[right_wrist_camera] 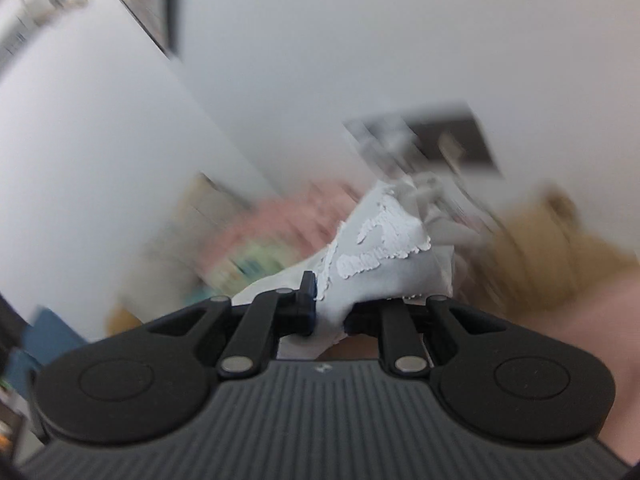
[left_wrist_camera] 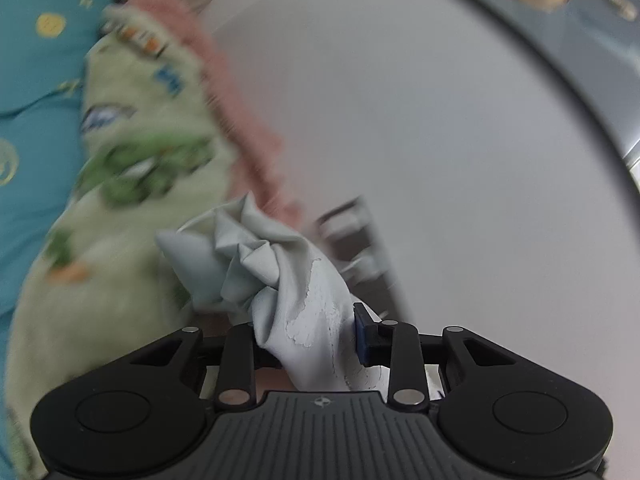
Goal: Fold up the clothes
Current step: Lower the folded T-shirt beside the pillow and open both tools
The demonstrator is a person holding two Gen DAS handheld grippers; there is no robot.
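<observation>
Both grippers pinch one pale grey garment (left_wrist_camera: 280, 280): we see it bunched between the left gripper (left_wrist_camera: 308, 340) fingers and pressed between the right gripper (right_wrist_camera: 332, 312) fingers. We note soft, crumpled cloth bearing a cracked white print.

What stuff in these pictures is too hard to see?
- Left wrist view: the pale grey garment is bunched up in the left gripper, so its shape and kind are hidden.
- Right wrist view: the cracked white print on the cloth in the right gripper is crumpled and unreadable.
- Right wrist view: the pink and green cloth pile is smeared by motion blur.
- Both views: the gripper bodies cover whatever lies beneath.
</observation>
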